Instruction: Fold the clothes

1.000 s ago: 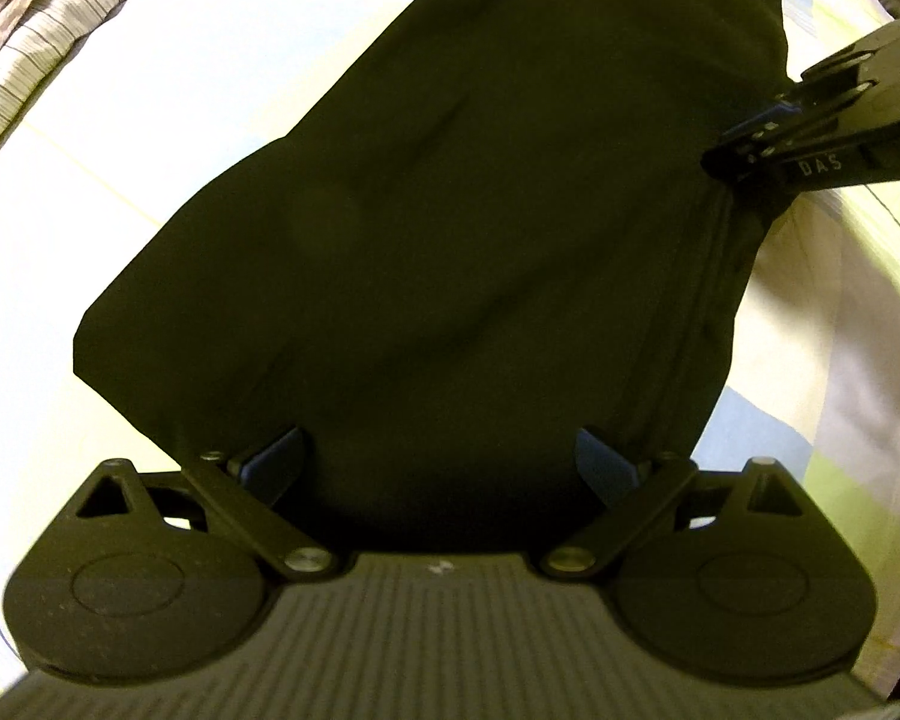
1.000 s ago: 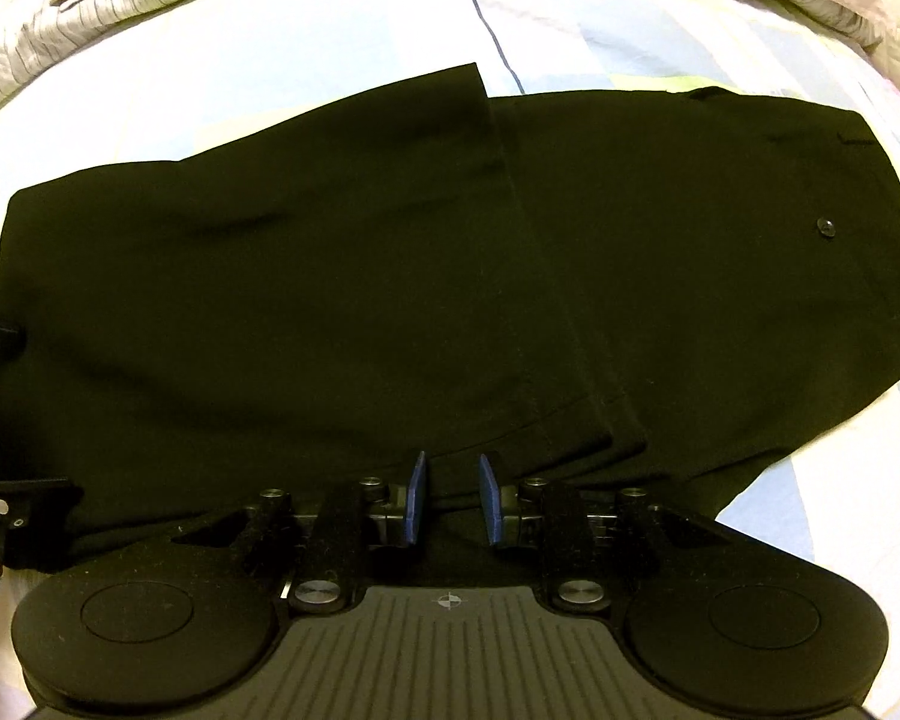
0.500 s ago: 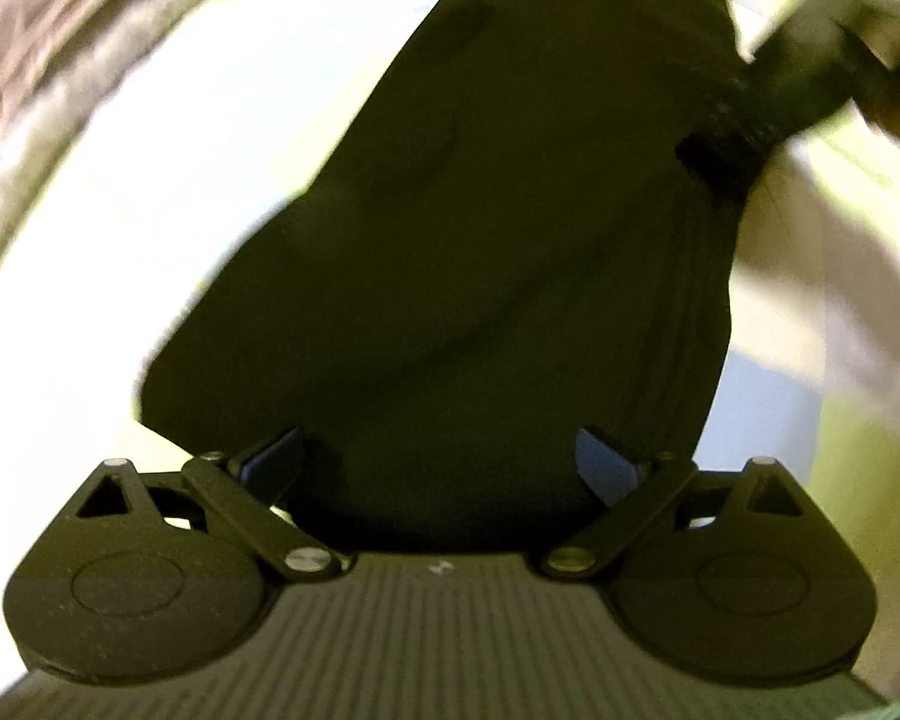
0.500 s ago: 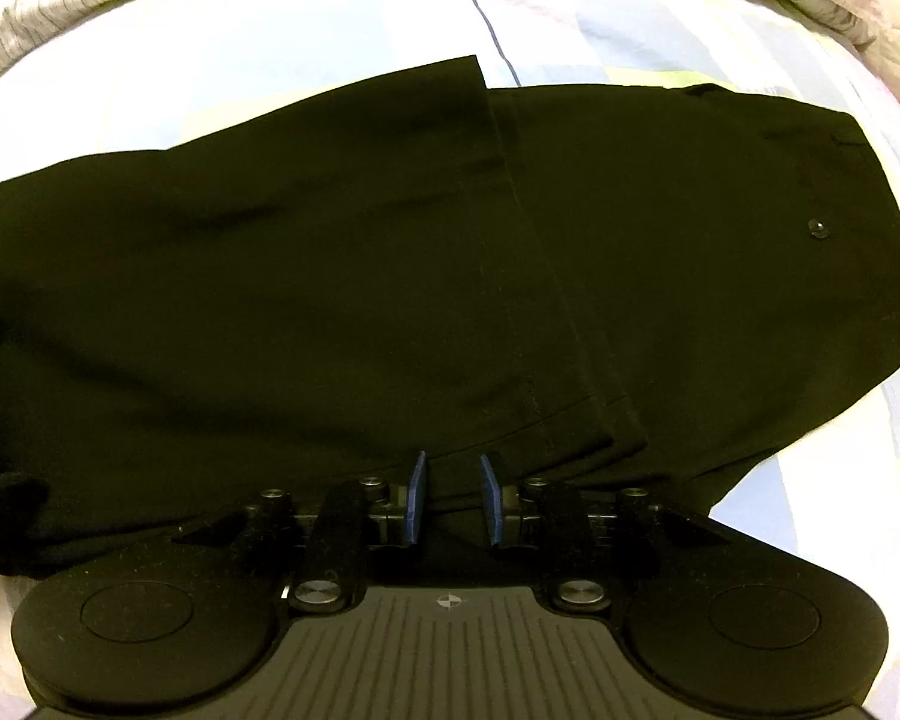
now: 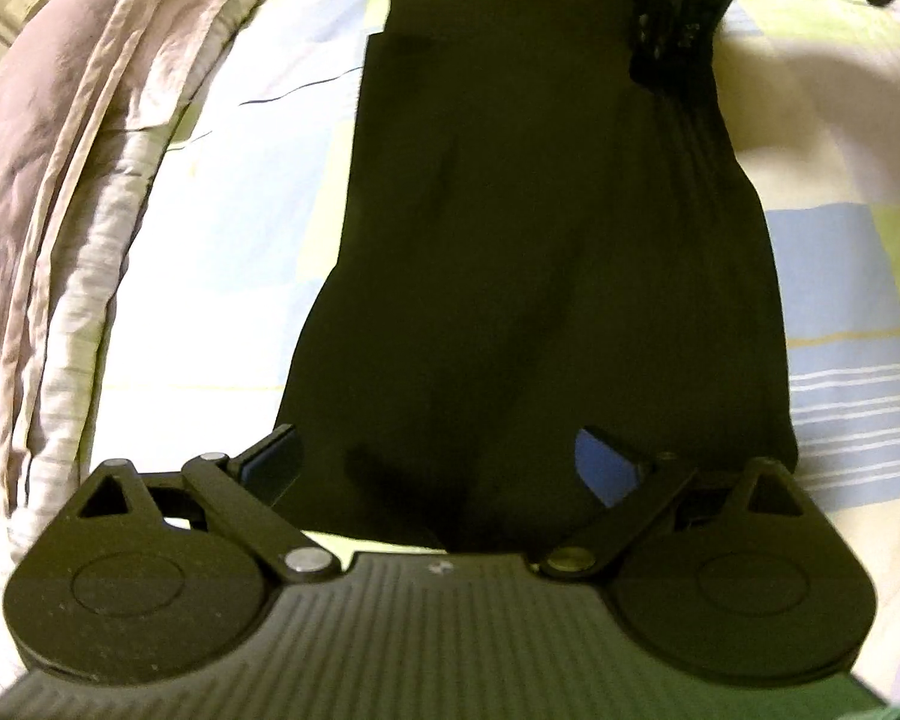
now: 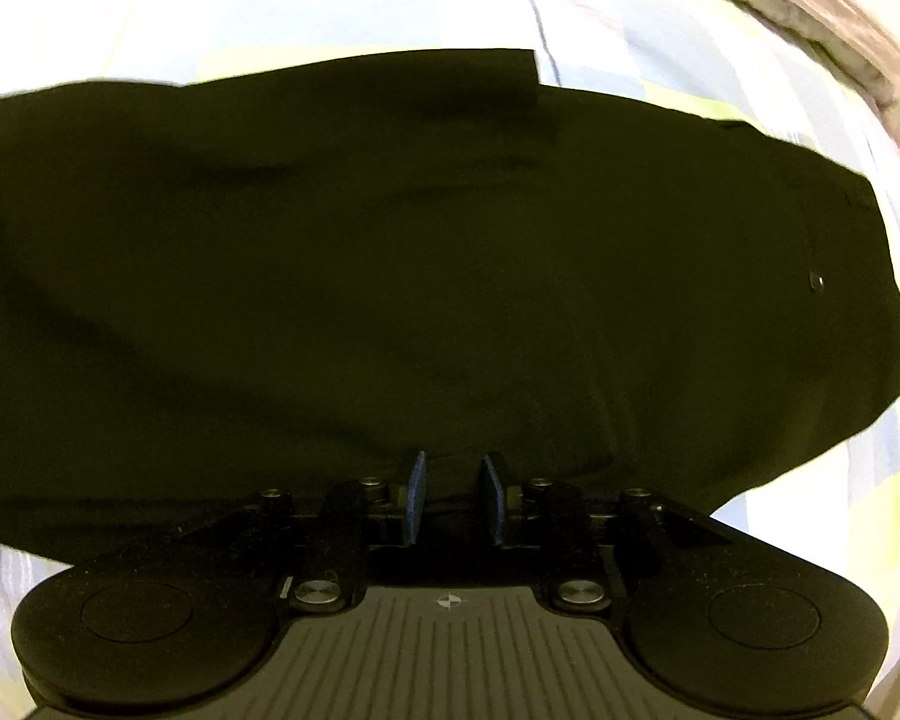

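In the left wrist view, the left gripper [image 5: 438, 468] is standing with its jaws spread wide, the blue pads far apart at either side of the near end of the black trousers [image 5: 546, 240]. The pads are pressing on nothing; the cloth is lying between and beneath them, and whether the fingertips brush it is hard to judge here. The trousers are running away as a long, smooth, matte dark strip across a pale checked bedsheet [image 5: 840, 276] of blue, yellow-green and white, with a crumpled striped quilt [image 5: 60, 210] bunched along the left. The gripper is pointing steeply down. At the top edge the right gripper [image 5: 672, 30] is showing as a dark blurred shape over the cloth.

In the right wrist view, the right gripper [image 6: 453, 489] is opening its jaws, the two blue pads sitting a narrow gap apart. A folded edge of the trousers [image 6: 390, 270] is lying between them, apparently no longer pinched. The garment is spreading broad and flat, doubled over, with a small button [image 6: 819, 282] at the right, on the sheet [image 6: 330, 6]. This gripper is aiming almost straight down.
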Action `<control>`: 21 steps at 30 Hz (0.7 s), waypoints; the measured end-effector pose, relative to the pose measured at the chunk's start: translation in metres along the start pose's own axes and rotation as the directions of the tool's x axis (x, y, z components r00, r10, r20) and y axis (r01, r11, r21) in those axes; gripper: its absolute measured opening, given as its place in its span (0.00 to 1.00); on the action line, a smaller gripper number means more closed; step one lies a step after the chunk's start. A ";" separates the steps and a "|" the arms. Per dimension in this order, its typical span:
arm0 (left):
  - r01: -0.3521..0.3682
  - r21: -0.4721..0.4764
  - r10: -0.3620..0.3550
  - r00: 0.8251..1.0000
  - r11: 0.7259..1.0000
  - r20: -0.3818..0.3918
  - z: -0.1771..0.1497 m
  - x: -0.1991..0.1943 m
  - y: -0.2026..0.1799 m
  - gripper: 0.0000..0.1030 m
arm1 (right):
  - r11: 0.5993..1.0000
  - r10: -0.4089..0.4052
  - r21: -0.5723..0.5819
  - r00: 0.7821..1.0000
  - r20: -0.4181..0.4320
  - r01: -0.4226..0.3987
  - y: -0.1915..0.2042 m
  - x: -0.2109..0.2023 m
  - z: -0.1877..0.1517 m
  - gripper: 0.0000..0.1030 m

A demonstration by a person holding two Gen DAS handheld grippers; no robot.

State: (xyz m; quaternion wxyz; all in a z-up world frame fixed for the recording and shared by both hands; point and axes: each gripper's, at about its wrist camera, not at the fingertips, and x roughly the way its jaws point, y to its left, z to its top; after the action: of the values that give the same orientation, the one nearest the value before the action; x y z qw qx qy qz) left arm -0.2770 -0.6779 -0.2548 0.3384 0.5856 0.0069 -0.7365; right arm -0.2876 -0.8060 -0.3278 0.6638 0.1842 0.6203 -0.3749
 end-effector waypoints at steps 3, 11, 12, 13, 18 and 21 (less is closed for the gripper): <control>0.009 0.023 -0.008 1.000 1.000 -0.008 0.006 0.010 0.003 0.93 | 0.999 -0.014 -0.049 1.000 -0.014 0.014 0.002 0.001 0.003 0.28; 0.021 0.039 -0.021 1.000 0.999 -0.006 0.008 0.016 0.005 0.93 | 0.975 -0.053 -0.218 0.998 -0.034 0.044 0.009 0.002 0.007 0.34; 0.021 0.037 -0.021 1.000 0.999 -0.004 0.007 0.014 0.004 0.93 | 0.970 -0.060 -0.240 0.997 -0.038 0.049 0.010 0.002 0.007 0.34; 0.020 0.035 -0.020 1.000 0.999 0.000 0.006 0.012 0.003 0.93 | 0.963 -0.068 -0.262 0.997 -0.042 0.054 0.012 0.003 0.007 0.34; 0.012 0.018 -0.012 1.000 1.000 0.021 0.003 0.010 0.004 0.93 | 0.931 -0.100 -0.359 0.993 -0.070 0.069 0.019 0.004 0.010 0.34; 0.009 0.004 -0.010 0.999 1.000 0.035 0.000 0.007 0.004 0.93 | 0.916 -0.111 -0.396 0.990 -0.087 0.068 0.021 0.005 0.013 0.34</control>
State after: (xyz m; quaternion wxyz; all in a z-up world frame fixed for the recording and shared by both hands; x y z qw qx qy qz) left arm -0.2754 -0.6839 -0.2596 0.3340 0.5731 0.0024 -0.7484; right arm -0.2641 -0.8033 -0.3351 0.6350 0.0391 0.7254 -0.2627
